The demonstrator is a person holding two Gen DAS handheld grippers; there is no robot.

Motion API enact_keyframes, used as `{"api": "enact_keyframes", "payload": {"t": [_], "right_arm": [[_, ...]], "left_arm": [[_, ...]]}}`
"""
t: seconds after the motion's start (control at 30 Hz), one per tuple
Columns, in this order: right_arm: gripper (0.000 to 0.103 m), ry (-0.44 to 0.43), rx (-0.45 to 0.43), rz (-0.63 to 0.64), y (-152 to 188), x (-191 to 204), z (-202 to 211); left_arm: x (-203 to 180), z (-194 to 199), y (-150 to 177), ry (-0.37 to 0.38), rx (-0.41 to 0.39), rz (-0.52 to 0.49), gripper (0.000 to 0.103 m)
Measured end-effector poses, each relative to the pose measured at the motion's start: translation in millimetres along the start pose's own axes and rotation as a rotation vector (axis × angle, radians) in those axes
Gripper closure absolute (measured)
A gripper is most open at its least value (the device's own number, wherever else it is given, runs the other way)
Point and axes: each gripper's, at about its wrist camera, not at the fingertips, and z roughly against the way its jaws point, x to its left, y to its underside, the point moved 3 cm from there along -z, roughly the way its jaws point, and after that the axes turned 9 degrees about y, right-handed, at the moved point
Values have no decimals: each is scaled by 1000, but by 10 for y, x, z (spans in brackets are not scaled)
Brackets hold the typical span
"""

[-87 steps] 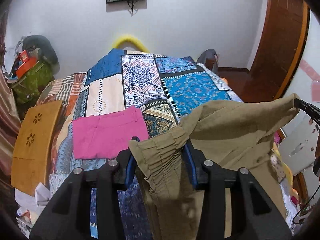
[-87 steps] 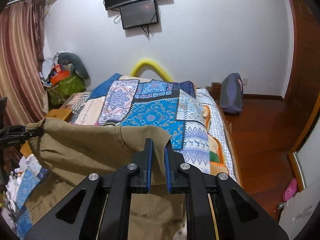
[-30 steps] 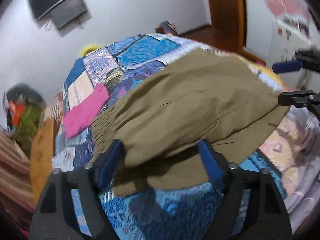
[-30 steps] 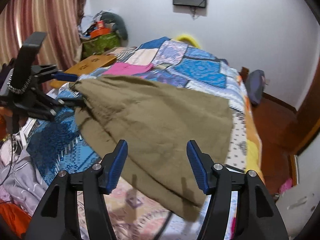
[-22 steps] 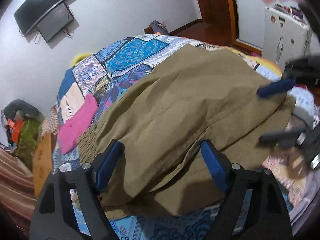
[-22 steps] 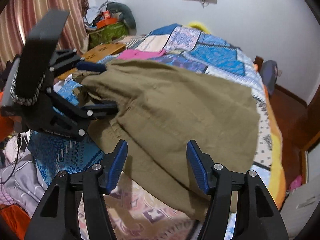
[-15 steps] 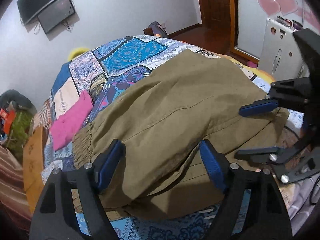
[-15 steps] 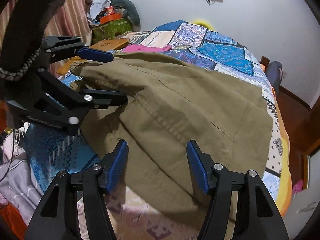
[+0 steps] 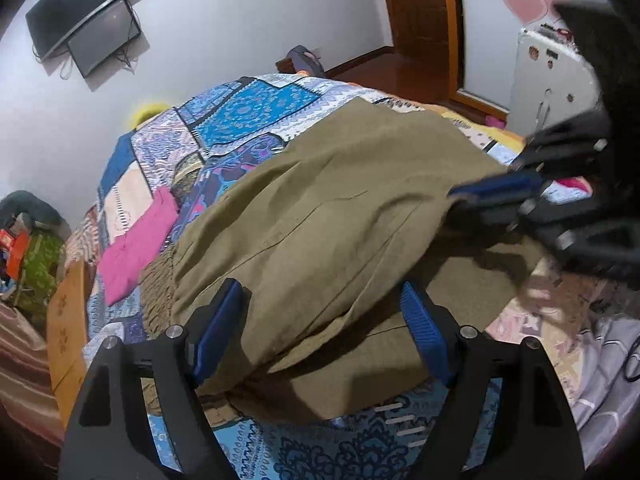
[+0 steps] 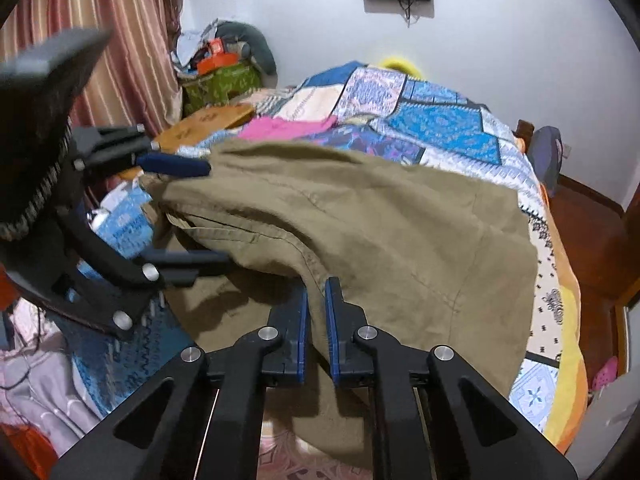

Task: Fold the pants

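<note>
Olive-brown pants (image 9: 320, 208) lie spread in a loose heap on the patchwork bedspread (image 9: 248, 108), one layer folded over another. My left gripper (image 9: 320, 332) is open, its blue fingers (image 9: 218, 332) wide on either side of the near bulge of cloth. My right gripper (image 10: 316, 320) is shut on a seamed fold at the near edge of the pants (image 10: 400, 232). In the left wrist view the right gripper (image 9: 496, 192) pinches the pants' right edge. The right wrist view shows the left gripper (image 10: 188, 212) straddling the pants' left end.
A folded pink garment (image 9: 136, 240) lies on the bed beyond the pants. A wooden board (image 9: 66, 320) sits at the bed's left side. Grey cloth (image 9: 608, 360) is bunched at the near right. Wooden floor (image 10: 592, 232) runs along the bed's right.
My right gripper has closed from wide open onto the pants' near edge and moved slightly in and down. The left gripper stays open over the cloth.
</note>
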Motion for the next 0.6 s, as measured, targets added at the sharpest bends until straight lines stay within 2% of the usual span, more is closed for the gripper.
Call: {"api": "enact_keyframes", "payload": {"t": [0.03, 0.07, 0.1, 0.13, 0.2, 0.27, 0.4, 0.6], "right_arm": [[95, -1, -11, -3, -19, -9, 42], [95, -2, -18, -3, -32, -14, 70], [95, -2, -24, -1, -42, -12, 99], [95, -3, -28, 3, -48, -6, 123], [95, -9, -29, 10, -44, 9, 152], [95, -15, -28, 18, -23, 18, 182], [95, -34, -22, 25, 15, 35, 230], [95, -69, 19, 14, 132, 80, 197]], "left_arm": [[10, -11, 3, -18, 0, 0, 22], [24, -15, 2, -30, -2, 4, 29], [41, -11, 0, -35, -5, 10, 45], [57, -10, -2, -25, 2, 18, 52], [89, 21, -3, 10, 4, 37, 65], [98, 91, 12, 16, -16, 35, 72], [63, 205, 87, 59, -40, 38, 74], [1, 166, 250, 83, -25, 47, 76]]}}
